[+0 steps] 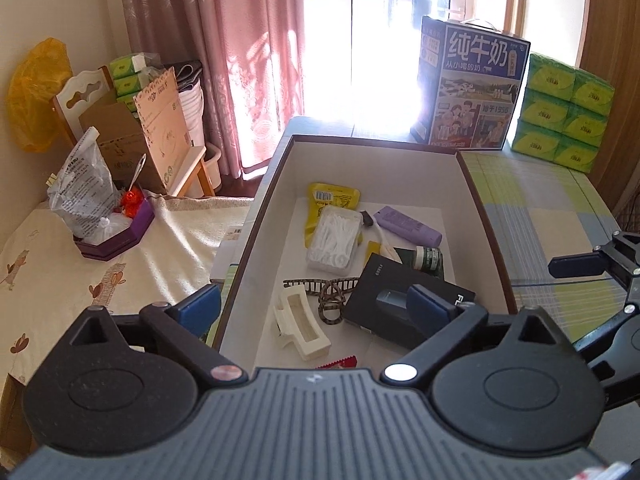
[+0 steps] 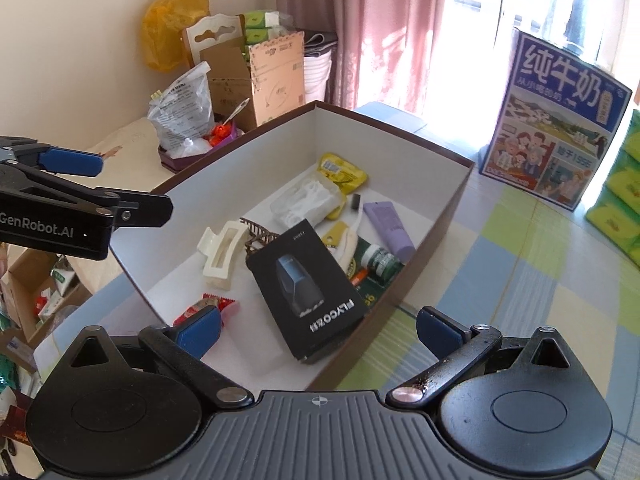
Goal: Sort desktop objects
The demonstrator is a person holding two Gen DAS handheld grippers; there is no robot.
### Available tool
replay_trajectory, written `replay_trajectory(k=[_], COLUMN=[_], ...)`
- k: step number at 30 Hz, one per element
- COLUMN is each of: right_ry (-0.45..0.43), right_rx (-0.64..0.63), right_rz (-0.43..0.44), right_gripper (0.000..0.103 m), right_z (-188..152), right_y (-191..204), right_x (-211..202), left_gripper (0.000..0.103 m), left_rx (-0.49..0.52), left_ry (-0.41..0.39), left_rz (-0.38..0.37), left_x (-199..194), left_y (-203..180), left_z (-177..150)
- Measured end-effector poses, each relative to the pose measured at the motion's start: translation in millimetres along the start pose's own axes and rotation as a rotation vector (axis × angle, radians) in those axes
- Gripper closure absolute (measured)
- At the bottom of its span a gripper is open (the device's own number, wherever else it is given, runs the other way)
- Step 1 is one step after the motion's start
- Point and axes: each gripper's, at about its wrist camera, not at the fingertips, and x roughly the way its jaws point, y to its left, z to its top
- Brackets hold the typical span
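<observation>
Left wrist view: left gripper (image 1: 316, 306) fingers wide apart, empty, over box (image 1: 476, 200) w/ black carton (image 1: 384, 292), frame center; right gripper (image 2: 318, 330) likewise.

Pink curtains (image 1: 224, 60) flank a sunlit glass door (image 1: 360, 40); cream wall (image 2: 80, 20) left.

Matt cardboard box (image 1: 480, 208); glossy plastic clip (image 2: 220, 254); cloth curtain (image 1: 224, 60).

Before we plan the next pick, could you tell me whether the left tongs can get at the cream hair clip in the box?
Probably yes: the left tongs are open over the box, and the cream hair clip lies uncovered just below.
</observation>
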Motion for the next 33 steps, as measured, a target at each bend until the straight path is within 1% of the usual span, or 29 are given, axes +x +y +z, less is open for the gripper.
replay_trajectory(k=[4, 8, 13, 17, 33], right_ry=[-0.017, -0.021, -0.025, -0.024, -0.009], right_rx=[-0.007, -0.011, -0.011, -0.002, -0.054], right_rz=[-0.003, 0.028, 0.067, 0.088, 0.143], right_gripper=[0.002, 0.002, 0.002, 0.002, 0.002], right_z=[-8, -15, -23, -28, -55], right_y=[2, 0, -6, -12, -21], right_x=[-13, -25, -40, -51, -79], left_gripper=[0.004, 0.003, 0.002, 0.002, 0.002], left_rx=[-0.02, -0.028, -0.067, -0.079, -0.14], left_ry=[-0.006, -0.017, -0.026, -0.019, 0.01], left_rz=[0.017, 0.04, 0.058, 0.07, 0.127], left_x=[-12, -24, -38, -46, -78], left_y=[-4, -10, -16, -25, -52], left_z=[-8, -14, -20, -25, -50])
